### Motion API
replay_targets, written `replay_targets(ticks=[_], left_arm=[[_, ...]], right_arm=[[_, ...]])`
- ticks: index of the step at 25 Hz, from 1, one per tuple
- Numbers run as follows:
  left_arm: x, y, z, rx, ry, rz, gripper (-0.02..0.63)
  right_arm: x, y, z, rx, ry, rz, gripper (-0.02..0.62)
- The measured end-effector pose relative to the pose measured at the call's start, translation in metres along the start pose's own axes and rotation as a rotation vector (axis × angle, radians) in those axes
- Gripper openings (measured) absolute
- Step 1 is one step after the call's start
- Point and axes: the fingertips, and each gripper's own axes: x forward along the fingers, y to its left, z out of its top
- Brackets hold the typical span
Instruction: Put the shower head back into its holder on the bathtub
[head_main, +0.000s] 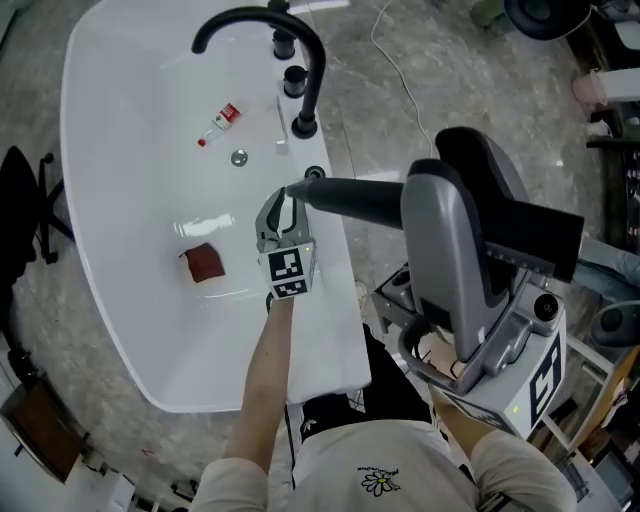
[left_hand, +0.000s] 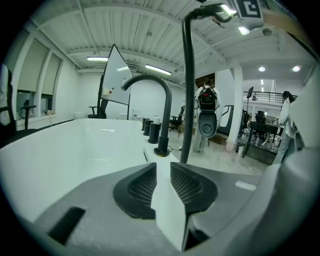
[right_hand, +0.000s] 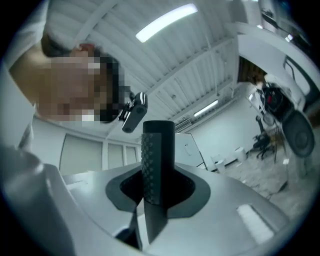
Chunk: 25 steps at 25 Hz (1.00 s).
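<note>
In the head view, a white bathtub (head_main: 110, 200) is filling the left half of the picture, with a black arched faucet (head_main: 300, 40) standing on its right rim. The left tool (head_main: 284, 200) is hovering over that rim, close in front of the round black holder (head_main: 315, 174). The right tool (head_main: 412, 205), large in the foreground, is carrying the dark shower head (head_main: 345, 198), which is reaching leftward, its far end lying just beside the holder and the left tool's tips. Whether that end is sitting in the holder cannot be told. A small bottle (head_main: 220, 118), a drain (head_main: 238, 157) and a reddish-brown lump (head_main: 205, 263) are lying on the tub floor.

In the left gripper view, the left tool (left_hand: 163, 172) is standing released, its pads apart and only the white rim showing in the gap. Ahead, the shower head (left_hand: 187, 90) is rising as a thin black rod from the rim, just right of the faucet's base (left_hand: 161, 151).

In the right gripper view, the right tool (right_hand: 157, 185) is pointing up toward the ceiling and clenching the shower head's dotted dark handle (right_hand: 157, 160) between its pads.
</note>
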Motion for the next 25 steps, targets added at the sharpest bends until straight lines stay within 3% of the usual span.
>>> replay_targets(ticks=[3,9,15,25], left_arm=[[-0.005,0.012,0.014,-0.015,-0.023,0.026,0.078],[-0.016,0.025,0.024,-0.054,-0.062,0.063,0.072],[-0.016,0.021,0.011,-0.075,-0.058,0.054,0.071],[-0.003,-0.007,0.001,-0.156,-0.097,0.028,0.053]], right_arm=[[0.006,-0.001,-0.016,-0.132,0.060,-0.028,0.097],[0.009,-0.047,-0.104,0.003,0.221,-0.103,0.097],[0.003,-0.086,-0.175,-0.009,0.332,-0.178,0.097],[-0.008,-0.105,-0.287,-0.069,0.524,-0.147,0.097]])
